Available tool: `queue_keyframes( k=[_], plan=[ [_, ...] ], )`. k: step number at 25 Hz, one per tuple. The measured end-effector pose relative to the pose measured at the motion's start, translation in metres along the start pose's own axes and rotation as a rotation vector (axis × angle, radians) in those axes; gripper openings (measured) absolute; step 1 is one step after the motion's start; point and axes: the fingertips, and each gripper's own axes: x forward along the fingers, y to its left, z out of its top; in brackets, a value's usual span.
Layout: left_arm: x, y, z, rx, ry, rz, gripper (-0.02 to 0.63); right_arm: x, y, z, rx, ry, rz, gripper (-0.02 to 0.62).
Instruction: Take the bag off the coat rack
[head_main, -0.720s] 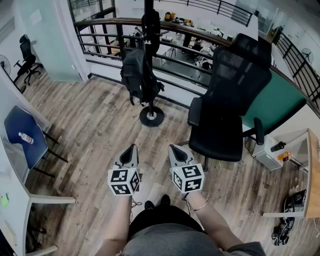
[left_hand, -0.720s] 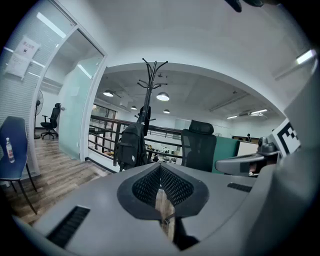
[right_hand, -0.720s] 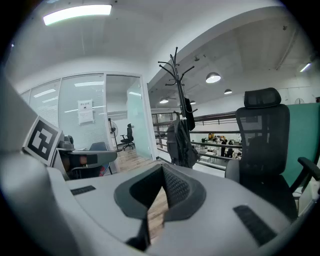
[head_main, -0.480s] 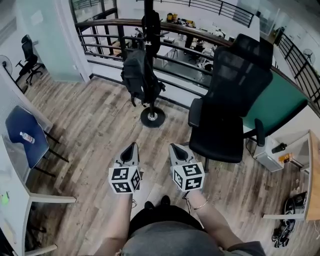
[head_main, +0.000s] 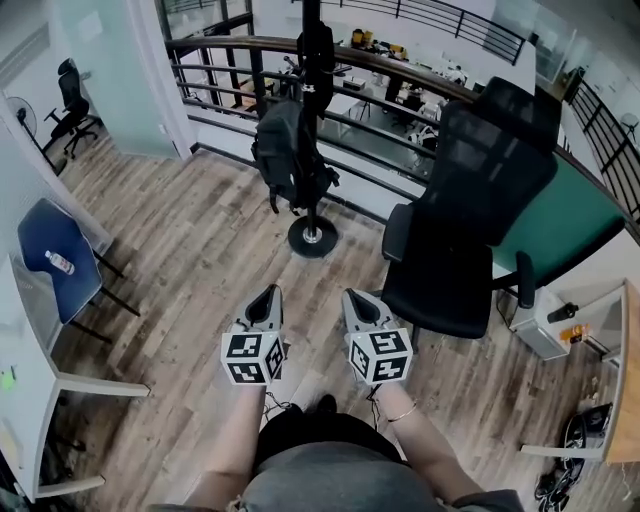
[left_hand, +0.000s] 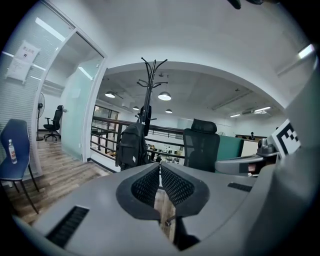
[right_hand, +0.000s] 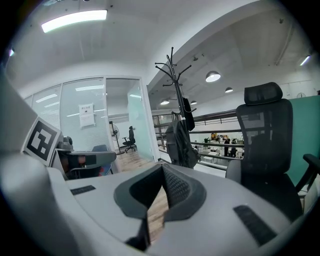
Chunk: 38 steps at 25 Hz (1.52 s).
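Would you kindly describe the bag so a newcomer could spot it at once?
Find the curved railing at the floor's edge; a black coat rack stands before it, left of the black office chair. The bag is the dark backpack hanging on its pole, straps dangling, wider than the slim dark item above it.

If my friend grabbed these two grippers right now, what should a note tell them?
Left gripper: shut, holding nothing.
Right gripper: shut, holding nothing. Both are held low in front of the person, side by side.
Bag: dark backpack hanging on the coat rack by the railing, well ahead of both grippers. A black office chair stands to the right of the rack.
Done: nothing yet, the bag is untouched.
Left: walk up to the rack, open a gripper, grab the bag and lift it off.
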Motion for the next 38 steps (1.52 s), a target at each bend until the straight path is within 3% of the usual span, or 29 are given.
queue_keyframes(
  k=[4, 7, 12, 20, 33, 38],
  plan=[
    [0.002, -0.003, -0.003, -0.012, 0.004, -0.004, 0.029, 0.001, -0.006, 0.000, -0.006, -0.006, -0.006, 0.008],
    [0.003, -0.005, -0.004, -0.015, 0.004, 0.012, 0.096, 0.003, -0.006, -0.002, -0.002, 0.011, 0.031, 0.101],
    [0.010, -0.004, -0.001, -0.005, 0.011, 0.033, 0.180, 0.011, -0.001, -0.002, -0.019, 0.028, 0.098, 0.166],
    [0.035, 0.013, 0.004, -0.016, 0.038, 0.046, 0.220, 0.038, -0.013, -0.006, 0.002, 0.062, 0.098, 0.222],
    [0.161, 0.073, 0.034, -0.054, 0.055, 0.006, 0.241, 0.149, -0.065, 0.002, 0.070, 0.116, 0.017, 0.253],
    [0.210, 0.101, 0.047, -0.055, 0.081, -0.013, 0.241, 0.199, -0.080, 0.018, 0.038, 0.128, -0.008, 0.255]
  ],
)
